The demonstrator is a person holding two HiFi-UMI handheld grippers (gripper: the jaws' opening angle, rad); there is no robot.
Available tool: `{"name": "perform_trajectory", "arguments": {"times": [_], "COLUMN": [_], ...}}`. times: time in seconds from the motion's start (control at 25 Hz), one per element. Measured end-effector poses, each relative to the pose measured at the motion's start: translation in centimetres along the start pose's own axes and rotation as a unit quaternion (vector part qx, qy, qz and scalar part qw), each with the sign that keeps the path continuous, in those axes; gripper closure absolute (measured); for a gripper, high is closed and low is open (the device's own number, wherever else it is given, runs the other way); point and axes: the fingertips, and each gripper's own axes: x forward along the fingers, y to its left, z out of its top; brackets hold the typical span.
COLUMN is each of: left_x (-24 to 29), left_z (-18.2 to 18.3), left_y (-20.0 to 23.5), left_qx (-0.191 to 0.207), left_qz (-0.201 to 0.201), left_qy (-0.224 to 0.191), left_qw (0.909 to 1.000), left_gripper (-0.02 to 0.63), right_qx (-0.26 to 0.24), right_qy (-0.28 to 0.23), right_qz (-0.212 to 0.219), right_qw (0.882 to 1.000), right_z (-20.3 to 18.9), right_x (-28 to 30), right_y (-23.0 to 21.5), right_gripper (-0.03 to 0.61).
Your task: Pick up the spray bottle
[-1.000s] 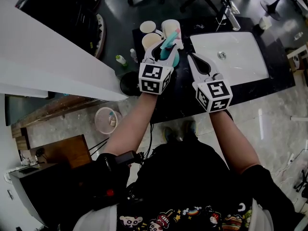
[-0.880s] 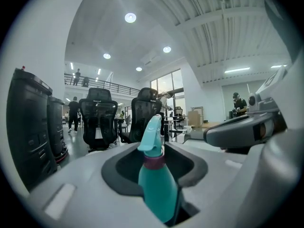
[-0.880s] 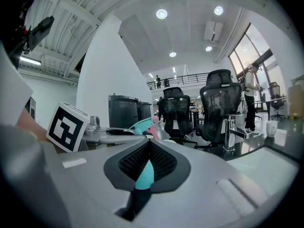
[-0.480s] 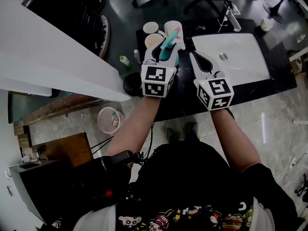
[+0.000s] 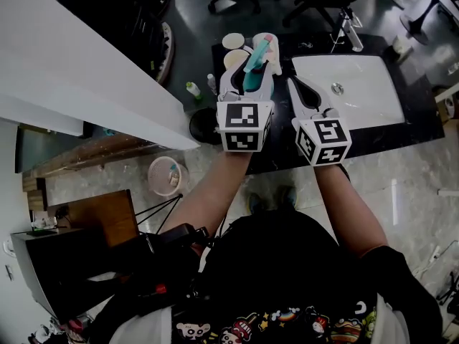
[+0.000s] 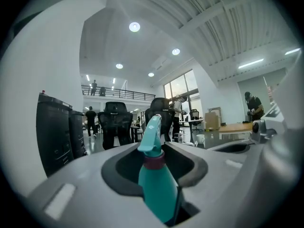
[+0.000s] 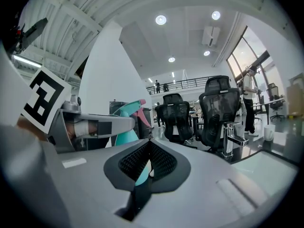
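between left gripper [image 5: 248, 69] jaws, teal spray bottle [image 6: 156, 186], right gripper [image 7: 149, 145] jaws together

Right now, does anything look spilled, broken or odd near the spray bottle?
Nothing stands out. The spray bottle sits whole between the left gripper's fingers, with no liquid spilled. The right gripper is shut and empty beside it.

head view looks steeply down; gripper views level, sharing spray bottle [image 6: 154, 175].

Bright even light from round ceiling lamps [image 6: 134, 27]; heavy fisheye bending, dark corners in gripper views.
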Motion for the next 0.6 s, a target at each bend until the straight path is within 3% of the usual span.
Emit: {"name": "perform_trajectory", "arguments": {"times": [0.6], "left_x": [-5.7], "left_z": [2.9], "left_y": [-3.3], "left_qx": [-0.011], "left_qz": [-0.005], "left_qy": [-0.036], "left_qw": [0.9993], "left_gripper": [0.468], "right_qx": [-0.005], "right_qy": [-0.031], "right_qz": [-0.006], "right_qw": [0.999], "right_z": [3.0], "right_x": [-3.6], "right_y": [0.3], "right_gripper": [0.555]}}
